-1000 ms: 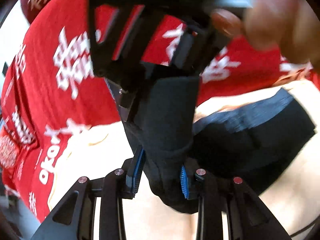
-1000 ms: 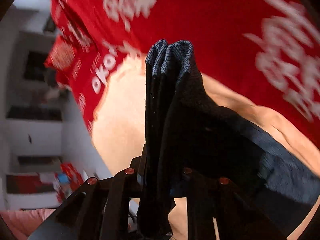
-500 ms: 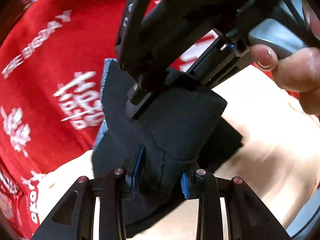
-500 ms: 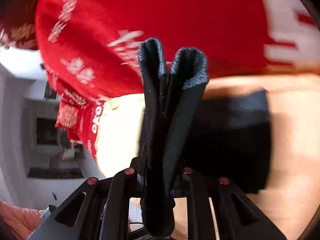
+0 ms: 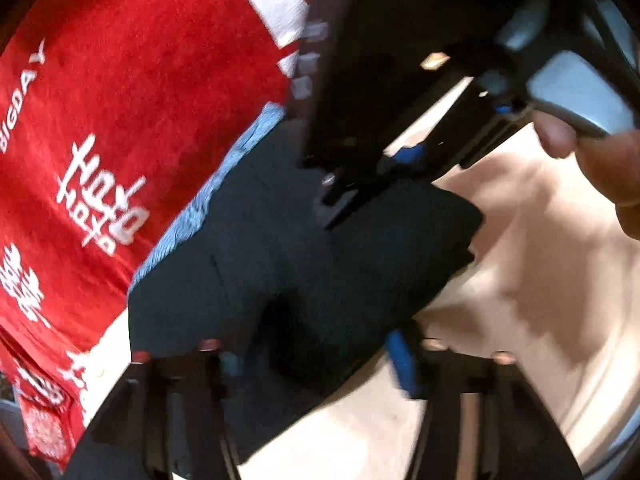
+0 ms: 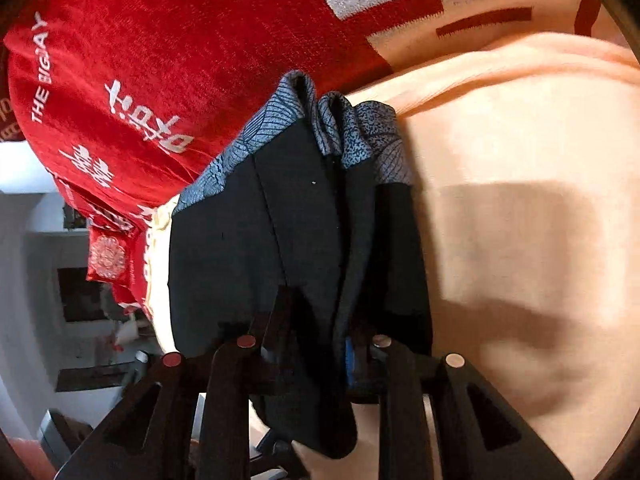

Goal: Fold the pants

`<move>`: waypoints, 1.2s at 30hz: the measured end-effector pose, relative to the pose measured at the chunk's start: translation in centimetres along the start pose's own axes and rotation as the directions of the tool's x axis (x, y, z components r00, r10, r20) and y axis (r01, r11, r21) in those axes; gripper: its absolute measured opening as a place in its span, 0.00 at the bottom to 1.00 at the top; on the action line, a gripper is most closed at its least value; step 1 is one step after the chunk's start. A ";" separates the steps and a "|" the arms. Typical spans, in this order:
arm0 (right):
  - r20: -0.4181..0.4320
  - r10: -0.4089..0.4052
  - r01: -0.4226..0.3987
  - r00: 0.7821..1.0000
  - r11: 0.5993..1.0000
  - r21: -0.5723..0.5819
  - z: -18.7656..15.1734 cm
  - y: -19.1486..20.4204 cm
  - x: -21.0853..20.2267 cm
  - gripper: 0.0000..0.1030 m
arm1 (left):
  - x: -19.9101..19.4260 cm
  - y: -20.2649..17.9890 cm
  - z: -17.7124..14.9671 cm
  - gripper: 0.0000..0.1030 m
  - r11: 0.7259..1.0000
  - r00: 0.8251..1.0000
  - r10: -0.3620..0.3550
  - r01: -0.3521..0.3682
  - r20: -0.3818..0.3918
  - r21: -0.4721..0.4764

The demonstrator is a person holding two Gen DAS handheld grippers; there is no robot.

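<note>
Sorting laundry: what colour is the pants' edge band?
Blue-grey with a fine dark pattern; right wrist view.

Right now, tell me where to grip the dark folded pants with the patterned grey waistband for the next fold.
Judging by pose: take the dark folded pants at the bunched patterned grey waistband, coming from the cream sheet side. There the layers stack into one ridge, so one pinch catches them all; the flat dark panel offers no edge.

Both wrist cameras look steeply down along their own fingers, very close to the dark pants (image 5: 304,264) (image 6: 296,220). Each view shares the red printed blanket (image 5: 132,100) (image 6: 192,40) from 9 to 12 o'clock.
</note>
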State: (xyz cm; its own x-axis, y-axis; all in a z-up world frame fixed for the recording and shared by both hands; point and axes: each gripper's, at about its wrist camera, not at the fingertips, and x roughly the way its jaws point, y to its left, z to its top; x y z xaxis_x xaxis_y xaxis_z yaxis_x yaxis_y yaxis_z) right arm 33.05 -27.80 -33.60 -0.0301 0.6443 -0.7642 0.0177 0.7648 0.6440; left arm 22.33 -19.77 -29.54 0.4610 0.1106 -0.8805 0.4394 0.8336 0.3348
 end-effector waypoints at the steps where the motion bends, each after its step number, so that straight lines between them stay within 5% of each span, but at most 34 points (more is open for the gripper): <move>1: 0.008 -0.019 0.019 1.000 1.000 -0.009 -0.1 0.3 -0.1 0.22 | -0.2 0.5 -0.3 0.66 1.000 1.000 -0.020 0.019 -0.012 -0.017; 6: 0.056 -0.134 0.137 0.989 0.989 -0.050 -1.6 1.2 -0.9 0.26 | -1.3 3.5 -2.2 0.66 0.993 0.995 -0.083 0.078 -0.058 -0.086; 12: 0.116 -0.424 0.439 0.898 0.881 -0.176 -3.8 3.3 -1.3 0.50 | -3.6 7.5 -4.7 0.66 0.990 0.995 -0.085 0.079 -0.045 -0.119; 16: 0.094 -0.437 0.445 0.895 0.891 -0.094 -4.4 2.4 -1.7 0.53 | -3.3 11.5 -6.1 0.66 0.972 0.991 -0.106 0.086 -0.082 -0.219; 24: 0.101 -0.494 0.499 0.864 0.866 -0.033 -5.0 3.2 -1.7 0.55 | 0.0 18.2 -8.7 0.66 0.869 0.962 -0.164 0.037 -0.217 -0.493; 27: 0.097 -0.515 0.520 0.852 0.854 -0.028 -4.9 3.8 -1.3 0.56 | 0.8 19.4 -9.3 0.87 0.834 0.955 -0.198 0.045 -0.220 -0.550; 36: 0.074 -0.548 0.550 0.833 0.835 -0.001 -6.2 4.2 -1.4 0.61 | 1.9 20.4 -9.9 0.88 0.783 0.945 -0.252 0.071 -0.210 -0.617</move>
State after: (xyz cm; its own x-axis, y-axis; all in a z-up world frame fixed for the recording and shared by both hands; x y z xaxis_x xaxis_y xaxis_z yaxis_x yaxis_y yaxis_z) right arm 26.98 -25.52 -29.57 0.0396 0.1181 -0.9922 -0.0028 0.9930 0.1181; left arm 24.53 2.75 -27.66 0.1627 0.0087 -0.9866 -0.0990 0.9951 -0.0076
